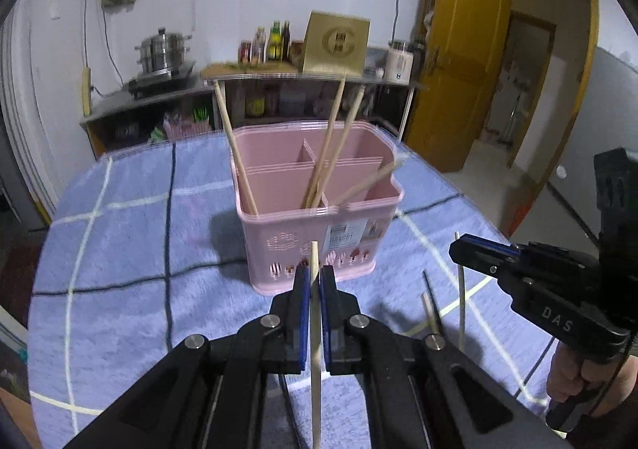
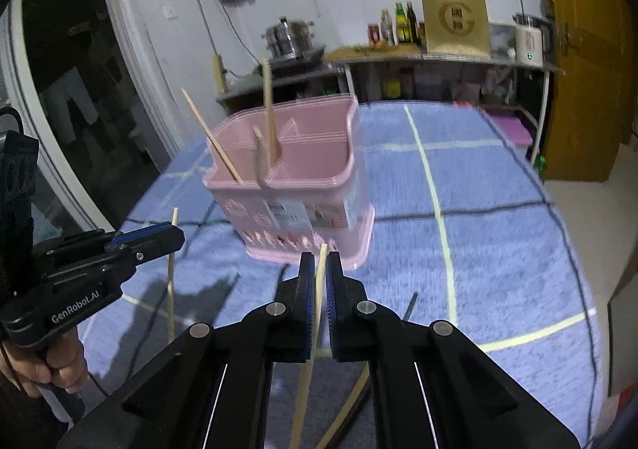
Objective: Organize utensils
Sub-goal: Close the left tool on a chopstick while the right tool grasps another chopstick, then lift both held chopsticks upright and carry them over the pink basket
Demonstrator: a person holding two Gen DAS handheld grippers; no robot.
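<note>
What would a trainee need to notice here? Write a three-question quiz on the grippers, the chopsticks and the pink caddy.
1. True or false: each gripper is shut on a chopstick.
2. Where does the pink caddy stand? A) on the floor B) on the blue checked tablecloth C) on the back shelf
3. Fill in: the chopsticks already in the caddy stand ____, leaning against its walls and dividers.

Key
1. True: the left gripper clamps the left chopstick, and the right gripper clamps the right chopstick.
2. B
3. On end, tilted, not lying flat.
</note>
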